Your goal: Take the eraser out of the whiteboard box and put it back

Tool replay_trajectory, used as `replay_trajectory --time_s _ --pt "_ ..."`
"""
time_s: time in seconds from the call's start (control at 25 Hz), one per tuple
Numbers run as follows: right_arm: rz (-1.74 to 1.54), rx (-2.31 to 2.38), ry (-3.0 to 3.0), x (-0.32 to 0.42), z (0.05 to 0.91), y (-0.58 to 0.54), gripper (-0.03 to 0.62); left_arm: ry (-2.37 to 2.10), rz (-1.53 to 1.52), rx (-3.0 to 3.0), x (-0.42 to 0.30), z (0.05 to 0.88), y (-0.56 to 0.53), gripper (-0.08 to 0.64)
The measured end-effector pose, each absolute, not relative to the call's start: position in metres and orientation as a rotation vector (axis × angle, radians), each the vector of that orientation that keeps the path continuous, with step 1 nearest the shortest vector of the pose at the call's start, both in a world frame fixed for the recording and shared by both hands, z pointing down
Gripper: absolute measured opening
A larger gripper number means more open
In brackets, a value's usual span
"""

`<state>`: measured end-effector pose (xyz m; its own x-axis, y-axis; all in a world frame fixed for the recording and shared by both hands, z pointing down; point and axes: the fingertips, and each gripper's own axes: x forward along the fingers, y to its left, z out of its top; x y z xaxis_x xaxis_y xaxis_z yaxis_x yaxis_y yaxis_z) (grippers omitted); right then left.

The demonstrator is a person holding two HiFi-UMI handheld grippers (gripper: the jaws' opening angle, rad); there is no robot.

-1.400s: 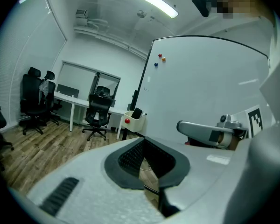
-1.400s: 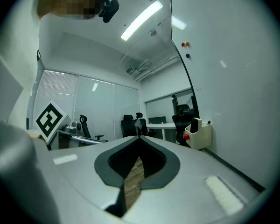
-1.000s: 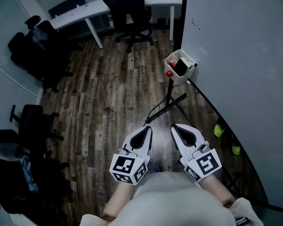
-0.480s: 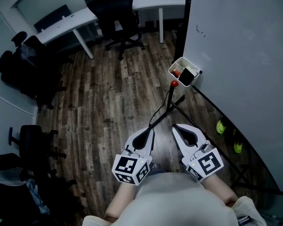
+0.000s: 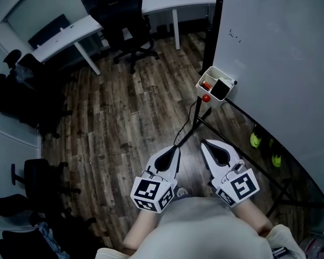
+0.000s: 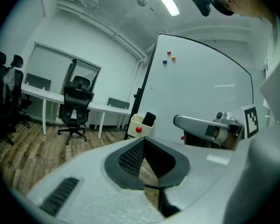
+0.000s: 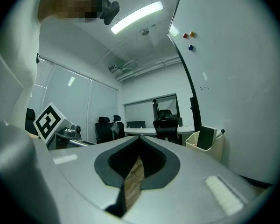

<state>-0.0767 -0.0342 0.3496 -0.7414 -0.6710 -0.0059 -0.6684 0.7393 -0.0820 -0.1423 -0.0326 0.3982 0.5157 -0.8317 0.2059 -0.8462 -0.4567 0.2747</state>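
A cream whiteboard box (image 5: 214, 73) hangs on the whiteboard's lower edge, and a black eraser (image 5: 222, 88) stands upright in it. A red ball-like thing (image 5: 206, 97) sits at the box's front. The box (image 6: 136, 122) and eraser (image 6: 149, 119) lie ahead in the left gripper view. The right gripper view shows the box (image 7: 212, 150) and eraser (image 7: 206, 138) ahead on the right. My left gripper (image 5: 171, 151) and right gripper (image 5: 209, 144) are held side by side near my body, well short of the box. Both are shut with nothing in them.
The whiteboard (image 5: 281, 63) fills the right side, and its black stand legs (image 5: 197, 124) cross the wooden floor between me and the box. Its yellow-green casters (image 5: 255, 139) are on the floor. Black office chairs (image 5: 124, 26) and white desks (image 5: 70, 31) stand farther back and to the left.
Both grippers and the head view have moved forward toward the whiteboard. The box now sits lower and nearer in the head view. The jaws have stayed closed.
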Motion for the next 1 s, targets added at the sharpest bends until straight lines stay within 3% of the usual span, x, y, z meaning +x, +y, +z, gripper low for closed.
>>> replay_trajectory --time_s 1.0 --pt "-0.123 -1.322 2.799 -0.021 0.344 -0.085 0.005 -1.360 0.033 2.446 -0.119 0.391 -0.090 0.003"
